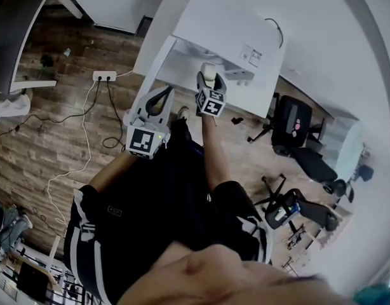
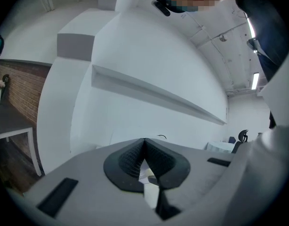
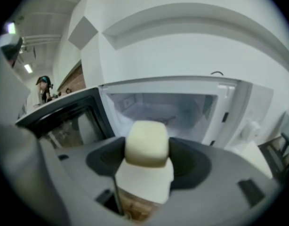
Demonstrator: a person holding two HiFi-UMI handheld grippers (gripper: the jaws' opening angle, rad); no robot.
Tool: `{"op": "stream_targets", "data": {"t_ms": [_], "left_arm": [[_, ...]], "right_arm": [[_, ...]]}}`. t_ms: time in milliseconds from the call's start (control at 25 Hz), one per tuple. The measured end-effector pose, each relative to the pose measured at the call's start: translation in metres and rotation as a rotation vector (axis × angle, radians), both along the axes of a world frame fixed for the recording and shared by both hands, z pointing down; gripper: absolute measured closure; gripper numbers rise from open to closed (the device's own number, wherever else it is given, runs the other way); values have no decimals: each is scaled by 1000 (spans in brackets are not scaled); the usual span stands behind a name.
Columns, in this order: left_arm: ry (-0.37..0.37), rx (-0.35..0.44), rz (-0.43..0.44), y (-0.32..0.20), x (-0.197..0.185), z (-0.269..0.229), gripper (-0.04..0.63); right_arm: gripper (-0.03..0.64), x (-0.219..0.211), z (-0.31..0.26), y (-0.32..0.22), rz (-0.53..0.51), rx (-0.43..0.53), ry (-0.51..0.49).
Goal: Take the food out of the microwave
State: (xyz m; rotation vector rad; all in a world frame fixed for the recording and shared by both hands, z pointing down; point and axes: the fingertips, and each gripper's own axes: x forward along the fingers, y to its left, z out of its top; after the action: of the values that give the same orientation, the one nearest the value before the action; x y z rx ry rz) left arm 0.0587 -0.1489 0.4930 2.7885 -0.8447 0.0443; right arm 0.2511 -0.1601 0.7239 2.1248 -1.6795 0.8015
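Note:
A pale cream, rounded block of food (image 3: 147,142) sits between the jaws of my right gripper (image 3: 147,150), which is shut on it. Just beyond it the white microwave (image 3: 220,102) stands with its cavity (image 3: 165,108) lit and bare and its dark-windowed door (image 3: 64,121) swung out to the left. In the head view the right gripper (image 1: 209,81) holds the food (image 1: 208,70) just in front of the microwave (image 1: 246,37). My left gripper (image 1: 160,96) hangs lower and to the left. Its dark pads meet in the left gripper (image 2: 144,147) view, shut on nothing.
A round knob (image 3: 250,127) sits on the microwave's right panel. On the wooden floor lie a white power strip (image 1: 105,75) with cables, and black office chairs (image 1: 295,124) to the right. A person (image 3: 44,89) stands far off at the left.

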Motion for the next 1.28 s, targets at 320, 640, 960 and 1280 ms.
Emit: {"op": "stream_targets", "data": {"t_ms": [320, 640, 960, 1280], "left_arm": [[-4, 35, 19, 12, 11, -6, 565], [10, 53, -9, 25, 36, -17, 565], [-2, 59, -42, 33, 54, -13, 565], [-18, 77, -64, 30, 61, -11, 565]], "right_arm": [[321, 5, -43, 35, 31, 69, -23], [321, 20, -79, 61, 14, 130, -19], [321, 33, -117, 90, -7, 203, -5], [319, 33, -144, 116, -10, 251, -10]]}}
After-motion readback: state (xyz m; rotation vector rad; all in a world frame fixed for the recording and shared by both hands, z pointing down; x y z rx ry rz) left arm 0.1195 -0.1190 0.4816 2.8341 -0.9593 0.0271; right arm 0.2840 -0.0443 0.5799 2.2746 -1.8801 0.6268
